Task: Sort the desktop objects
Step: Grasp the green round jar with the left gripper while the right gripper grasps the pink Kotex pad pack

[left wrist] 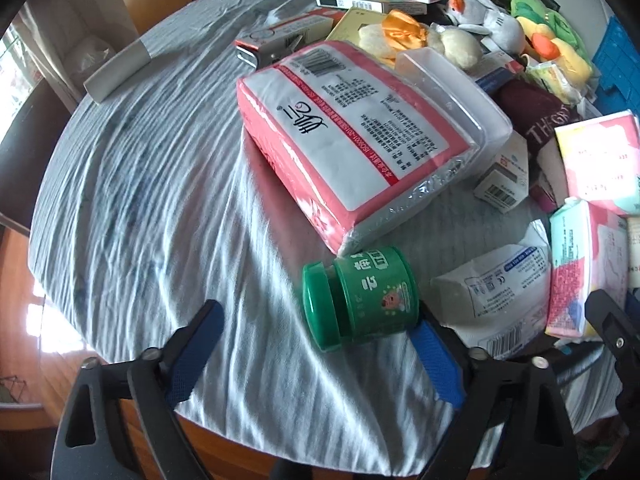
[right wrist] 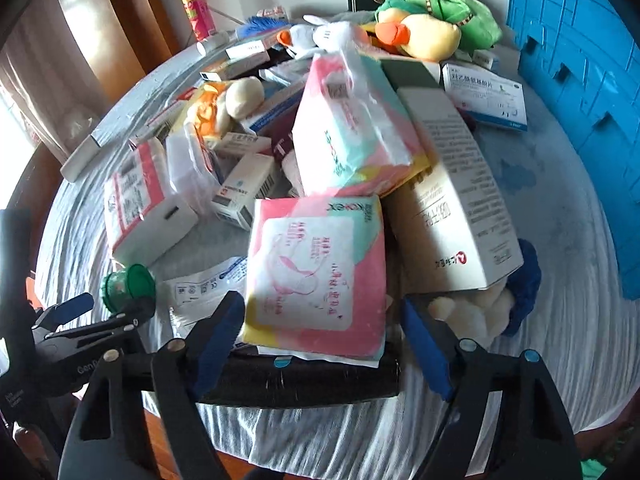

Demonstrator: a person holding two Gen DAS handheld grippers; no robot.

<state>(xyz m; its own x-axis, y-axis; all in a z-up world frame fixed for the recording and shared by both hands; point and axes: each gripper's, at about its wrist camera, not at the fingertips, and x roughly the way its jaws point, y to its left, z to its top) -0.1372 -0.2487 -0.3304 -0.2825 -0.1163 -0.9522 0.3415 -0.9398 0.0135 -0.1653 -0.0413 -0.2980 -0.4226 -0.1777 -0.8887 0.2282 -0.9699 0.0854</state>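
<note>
A green jar lies on its side on the white cloth, lid to the left. My left gripper is open around it, and the right blue pad is close against the jar's base. The jar and left gripper also show at the left of the right wrist view. My right gripper is open, with a pink and pastel soft pack lying between its fingers on top of a black flat item.
A big pink tissue pack lies just behind the jar, and a white pouch to its right. The pile holds a white carton, small boxes and plush toys. A blue crate stands at the right. Bare cloth lies to the left.
</note>
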